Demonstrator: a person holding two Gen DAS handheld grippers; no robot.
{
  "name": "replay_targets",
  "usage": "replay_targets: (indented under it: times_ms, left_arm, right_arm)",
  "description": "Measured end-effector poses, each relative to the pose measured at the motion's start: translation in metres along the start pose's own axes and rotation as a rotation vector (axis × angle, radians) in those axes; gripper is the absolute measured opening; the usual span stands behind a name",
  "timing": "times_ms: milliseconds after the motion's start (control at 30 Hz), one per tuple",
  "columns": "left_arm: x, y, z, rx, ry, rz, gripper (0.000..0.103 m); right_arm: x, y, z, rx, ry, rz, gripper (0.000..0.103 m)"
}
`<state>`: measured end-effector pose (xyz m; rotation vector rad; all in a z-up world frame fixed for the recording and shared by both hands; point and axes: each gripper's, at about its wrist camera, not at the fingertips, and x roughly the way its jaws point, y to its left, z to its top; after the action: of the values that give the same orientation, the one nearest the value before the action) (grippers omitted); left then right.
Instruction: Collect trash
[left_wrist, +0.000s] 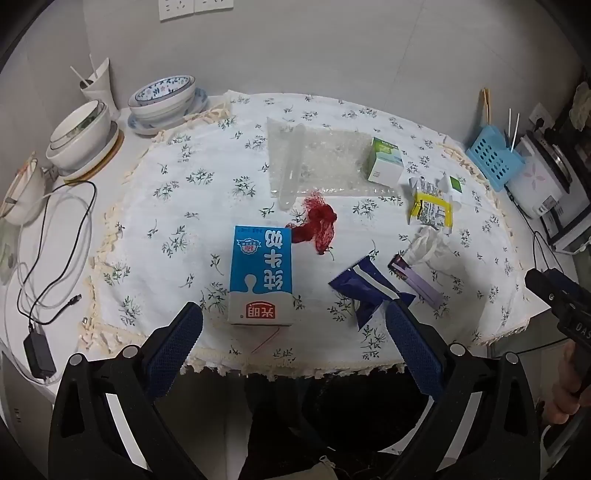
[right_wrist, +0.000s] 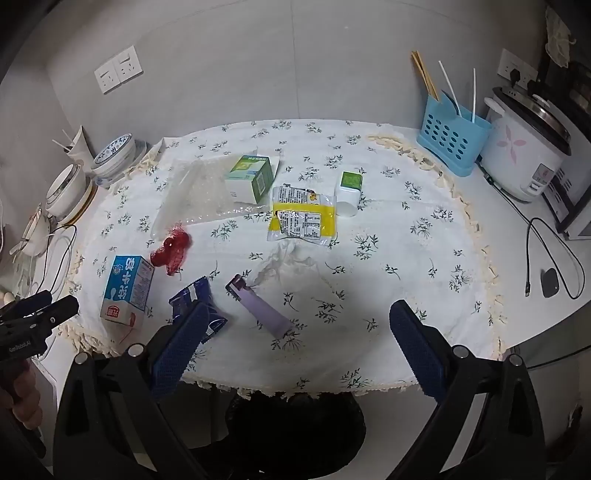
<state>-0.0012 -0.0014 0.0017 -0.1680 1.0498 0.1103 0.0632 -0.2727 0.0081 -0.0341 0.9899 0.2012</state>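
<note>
Trash lies on the floral tablecloth (left_wrist: 192, 206). A blue milk carton (left_wrist: 261, 275) lies flat just beyond my open, empty left gripper (left_wrist: 293, 314); it also shows in the right wrist view (right_wrist: 127, 290). Beside it are a red net (left_wrist: 317, 225), a dark blue wrapper (left_wrist: 365, 290), a purple wrapper (right_wrist: 260, 306), a yellow packet (right_wrist: 304, 218), a green-white box (right_wrist: 251, 177), a small green-topped carton (right_wrist: 349, 192), crumpled clear plastic (right_wrist: 288, 258) and a bubble-wrap bag (left_wrist: 314, 162). My right gripper (right_wrist: 295, 325) is open and empty over the table's front edge.
A dark bin (right_wrist: 295, 432) sits below the table's front edge. Stacked bowls (left_wrist: 83, 136) and cables (left_wrist: 55, 236) are at the left. A blue utensil holder (right_wrist: 452, 142), a rice cooker (right_wrist: 524, 147) and a cable (right_wrist: 546, 258) are at the right.
</note>
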Motion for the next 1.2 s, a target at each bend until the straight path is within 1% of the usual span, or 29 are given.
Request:
replay_targets:
  times_ms: [167, 200, 333, 500, 567, 633, 1200]
  left_arm:
    - [-0.005, -0.008, -0.007, 0.017, -0.021, 0.019, 0.097]
    - [-0.001, -0.009, 0.000, 0.003, 0.023, -0.010, 0.097]
    - [-0.001, -0.002, 0.001, -0.015, 0.027, -0.025, 0.097]
    - [-0.001, 0.000, 0.003, -0.012, 0.025, -0.027, 0.097]
    - [-0.001, 0.001, 0.005, -0.013, 0.025, -0.027, 0.097]
    - [-0.001, -0.003, 0.001, -0.007, 0.025, -0.024, 0.097]
    - [0.000, -0.006, -0.001, 0.001, 0.028, -0.023, 0.097]
  right_arm:
    - [0.000, 0.000, -0.001, -0.006, 0.001, -0.001, 0.094]
    - [0.001, 0.000, -0.001, -0.007, 0.001, -0.004, 0.094]
    - [-0.008, -0.002, 0.000, -0.008, 0.002, 0.002, 0.094]
    - [-0.010, -0.008, 0.003, -0.002, 0.006, 0.004, 0.094]
    - [-0.005, 0.002, 0.000, -0.006, 0.008, -0.006, 0.094]
    - [-0.005, 0.004, -0.001, -0.007, 0.007, -0.007, 0.094]
    - [-0.004, 0.003, -0.003, -0.004, 0.013, -0.002, 0.094]
